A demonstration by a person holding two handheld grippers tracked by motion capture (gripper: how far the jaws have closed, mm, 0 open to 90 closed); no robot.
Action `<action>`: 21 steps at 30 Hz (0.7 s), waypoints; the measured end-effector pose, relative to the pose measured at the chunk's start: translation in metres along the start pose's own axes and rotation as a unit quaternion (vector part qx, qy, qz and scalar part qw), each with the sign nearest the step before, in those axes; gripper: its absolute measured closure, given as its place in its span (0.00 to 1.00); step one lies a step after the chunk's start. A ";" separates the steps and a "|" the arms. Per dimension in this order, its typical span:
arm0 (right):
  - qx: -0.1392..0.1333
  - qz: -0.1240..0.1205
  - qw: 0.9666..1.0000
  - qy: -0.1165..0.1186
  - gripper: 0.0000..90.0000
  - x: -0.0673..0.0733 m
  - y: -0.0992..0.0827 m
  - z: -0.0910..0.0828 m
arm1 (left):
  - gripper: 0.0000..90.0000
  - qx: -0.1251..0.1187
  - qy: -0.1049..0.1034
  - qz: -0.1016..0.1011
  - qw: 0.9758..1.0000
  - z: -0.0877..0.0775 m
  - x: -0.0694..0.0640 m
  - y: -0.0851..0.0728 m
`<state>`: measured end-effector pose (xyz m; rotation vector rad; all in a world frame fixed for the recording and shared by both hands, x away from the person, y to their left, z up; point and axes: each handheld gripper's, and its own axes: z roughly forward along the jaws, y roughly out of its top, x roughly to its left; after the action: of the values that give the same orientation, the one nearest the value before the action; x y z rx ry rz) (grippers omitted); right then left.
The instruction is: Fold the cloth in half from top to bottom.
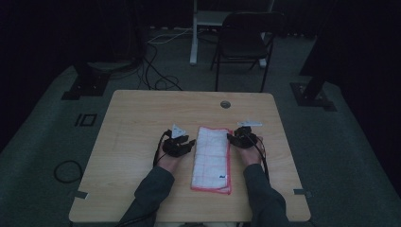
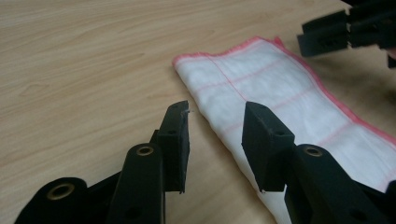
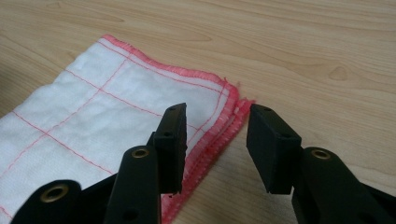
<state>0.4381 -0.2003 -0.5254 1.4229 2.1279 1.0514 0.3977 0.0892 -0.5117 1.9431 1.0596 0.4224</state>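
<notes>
Left gripper point(image 2: 215, 128): jaws wide apart, nothing clamped; the gap frames the folded long edge of the cloth point(image 2: 280, 102), w/ one pad over bare wood and the other over white fabric, neither pad pressing on it. Right gripper point(image 3: 217, 140): jaws likewise wide, nothing gripped; the gap sits over the cloth's point(image 3: 88, 121) far corner, where the stacked pink hems fan out, one pad above the fabric and the other above wood just beside the hem. Cloth point(image 1: 212, 158) is the ref. landmark: white w/ thin red grid lines and pink stitched border, folded into a narrow strip lying flat, long axis running away from the person, small dark tag near its near end. Rel. to the cloth, left gripper point(image 1: 185, 144) stands just beside its left long edge, toward the far end; right gripper point(image 1: 235, 137) sits at its right far corner. Each gripper is held in a hand, dark sleeves coming in from the near side, either side of the cloth. Table point(image 1: 137, 118): light wood; cloth lies at approx. centre, slightly nearer the person. A round grommet point(image 1: 225, 104) sits beyond the cloth's far end. Beyond that, on the floor past the table, stands a dark folding chair point(image 1: 243, 42).
</notes>
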 end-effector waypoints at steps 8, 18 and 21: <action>-0.003 0.002 1.000 0.004 0.64 0.002 0.002 0.000 | 0.67 0.004 0.015 -0.007 1.000 0.016 0.004 0.008; -0.007 0.009 1.000 0.004 0.63 0.003 0.004 0.002 | 0.67 0.013 0.031 -0.012 0.999 0.034 0.007 0.012; -0.003 0.012 1.000 0.003 0.62 0.004 0.003 0.005 | 0.66 0.018 0.034 -0.018 0.999 0.040 0.007 0.011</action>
<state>0.4422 -0.1944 -0.5261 1.4481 2.1150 1.0718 0.4324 0.0707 -0.5266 1.9490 1.1514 0.4549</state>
